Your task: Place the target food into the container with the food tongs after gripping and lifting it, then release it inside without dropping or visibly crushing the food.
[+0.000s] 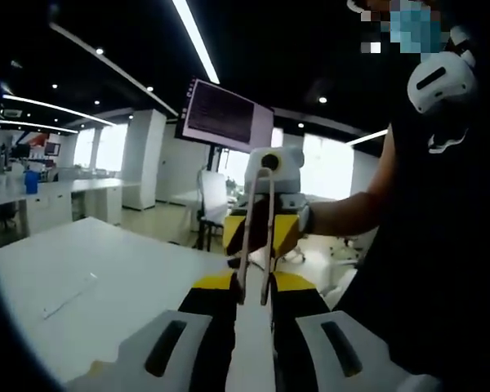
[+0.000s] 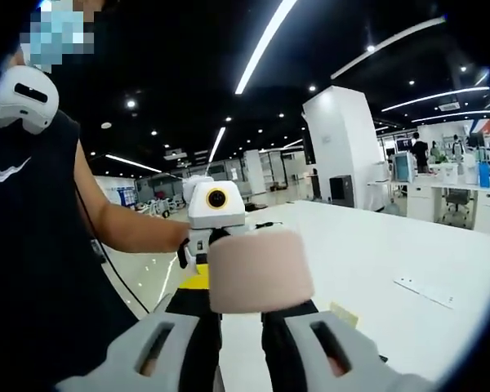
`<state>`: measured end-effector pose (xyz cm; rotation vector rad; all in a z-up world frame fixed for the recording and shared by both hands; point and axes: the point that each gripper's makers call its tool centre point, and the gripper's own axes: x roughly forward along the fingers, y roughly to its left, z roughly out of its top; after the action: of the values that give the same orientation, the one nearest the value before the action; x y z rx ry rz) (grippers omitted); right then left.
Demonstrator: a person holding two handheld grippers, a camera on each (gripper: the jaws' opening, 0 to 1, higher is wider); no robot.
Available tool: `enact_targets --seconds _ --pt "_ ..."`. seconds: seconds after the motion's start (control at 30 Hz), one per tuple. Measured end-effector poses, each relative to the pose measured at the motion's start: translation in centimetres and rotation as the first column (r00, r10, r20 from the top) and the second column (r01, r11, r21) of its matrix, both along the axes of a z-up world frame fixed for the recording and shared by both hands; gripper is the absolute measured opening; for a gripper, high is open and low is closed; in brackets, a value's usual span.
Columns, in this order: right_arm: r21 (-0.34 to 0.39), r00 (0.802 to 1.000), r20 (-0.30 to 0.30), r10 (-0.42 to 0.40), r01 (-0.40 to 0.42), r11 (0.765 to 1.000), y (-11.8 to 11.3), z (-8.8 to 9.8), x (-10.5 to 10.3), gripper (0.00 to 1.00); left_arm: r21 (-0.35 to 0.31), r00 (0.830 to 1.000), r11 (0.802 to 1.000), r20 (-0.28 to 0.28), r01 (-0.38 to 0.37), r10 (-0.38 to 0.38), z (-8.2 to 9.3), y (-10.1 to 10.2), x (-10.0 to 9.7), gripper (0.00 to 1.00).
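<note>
My left gripper (image 1: 253,287) is shut on a pair of pale food tongs (image 1: 257,237), whose two thin arms rise from between the jaws and join at the top. Just behind the tongs is my right gripper (image 1: 265,227), with yellow jaw faces, held up by a person's hand. My right gripper (image 2: 242,304) is shut on a beige cylinder (image 2: 260,269) with rounded edges. I cannot tell whether it is food or a container. Behind it the left gripper (image 2: 215,219) faces this view at close range. Both grippers hang in the air above a white table (image 2: 384,245).
The white table (image 1: 106,269) spreads out to the left, with a thin white strip (image 1: 69,296) on it. A flat strip (image 2: 425,290) lies on the table. The person's black-clad body (image 1: 441,245) is close by. A monitor (image 1: 224,114), a chair (image 1: 212,200) and desks stand further off.
</note>
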<state>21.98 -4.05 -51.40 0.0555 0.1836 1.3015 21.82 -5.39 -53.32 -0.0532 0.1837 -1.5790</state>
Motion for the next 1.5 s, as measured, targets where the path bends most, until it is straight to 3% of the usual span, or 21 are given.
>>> enact_targets --seconds 0.07,0.3,0.4,0.43,0.53,0.6,0.7,0.77,0.87,0.93,1.07,1.17,1.23,1.33,1.37,1.43,1.5 --pt "-0.028 0.999 0.044 0.016 -0.015 0.999 0.0 0.0 -0.3 0.15 0.005 1.0 1.0 -0.005 -0.003 0.003 -0.1 0.0 -0.1 0.12" --pt "-0.051 0.999 0.042 -0.018 0.02 0.998 -0.3 -0.5 0.1 0.19 0.019 0.998 0.998 -0.009 -0.057 0.057 -1.0 -0.1 0.7 0.22" --pt "-0.036 0.999 0.034 -0.019 0.02 0.999 -0.4 -0.3 0.1 0.2 0.074 0.998 0.995 -0.022 -0.063 0.065 -1.8 0.1 0.5 0.24" --pt "-0.025 0.999 0.027 -0.024 0.025 0.999 -0.7 -0.1 0.3 0.2 0.092 0.997 0.993 -0.01 -0.072 0.073 -2.1 0.2 0.6 0.28" --pt "-0.028 0.997 0.038 -0.068 0.069 0.997 -1.6 0.0 1.4 0.21 0.124 0.988 0.98 0.029 -0.156 0.154 -2.6 1.1 1.7 0.54" --pt "-0.033 0.996 0.049 -0.078 0.08 0.996 -2.2 0.0 1.8 0.21 0.177 0.97 0.956 0.106 -0.236 0.219 -3.6 2.6 2.9 0.73" --pt "-0.069 0.993 0.071 -0.091 0.096 0.993 -3.0 -0.3 2.2 0.22 0.262 0.946 0.91 0.132 -0.321 0.296 -5.8 5.4 3.8 0.89" --pt "-0.108 0.992 0.088 -0.095 0.105 0.989 -3.7 -0.7 2.6 0.22 0.272 0.932 0.891 0.129 -0.363 0.34 -6.5 7.0 4.2 0.91" --pt "-0.147 0.988 0.107 -0.109 0.124 0.981 -4.8 -1.0 3.2 0.22 0.316 0.897 0.84 0.134 -0.442 0.421 -8.7 10.7 4.8 0.91" --pt "-0.184 0.989 0.102 -0.105 0.122 0.975 -5.6 -1.3 3.5 0.22 0.33 0.884 0.821 0.133 -0.466 0.448 -9.5 12.4 4.8 0.91" --pt "-0.28 0.989 0.117 -0.09 0.12 0.952 -7.2 -1.9 4.1 0.22 0.348 0.862 0.79 0.155 -0.505 0.483 -10.9 16.1 4.3 0.94" --pt "-0.357 0.987 0.136 -0.09 0.134 0.925 -8.5 -2.8 4.7 0.22 0.366 0.825 0.742 0.173 -0.561 0.538 -12.8 19.1 4.3 1.0" --pt "-0.377 0.987 0.136 -0.089 0.135 0.916 -8.8 -3.2 4.8 0.22 0.362 0.81 0.73 0.155 -0.58 0.566 -13.7 20.1 4.0 0.99" --pt "-0.401 0.985 0.144 -0.097 0.148 0.904 -9.3 -3.9 5.1 0.22 0.345 0.761 0.685 0.178 -0.642 0.624 -15.1 21.4 3.9 0.99" --pt "-0.41 0.984 0.148 -0.101 0.153 0.899 -9.4 -4.2 5.1 0.22 0.346 0.752 0.675 0.184 -0.652 0.632 -15.5 21.6 3.9 0.99" --pt "-0.429 0.982 0.155 -0.108 0.165 0.888 -9.6 -5.0 5.5 0.22 0.323 0.737 0.667 0.207 -0.672 0.643 -15.9 21.6 3.8 0.99" --pt "-0.439 0.983 0.155 -0.102 0.161 0.884 -9.3 -5.4 5.1 0.22 0.318 0.732 0.664 0.186 -0.676 0.656 -16.3 21.3 3.5 0.99"
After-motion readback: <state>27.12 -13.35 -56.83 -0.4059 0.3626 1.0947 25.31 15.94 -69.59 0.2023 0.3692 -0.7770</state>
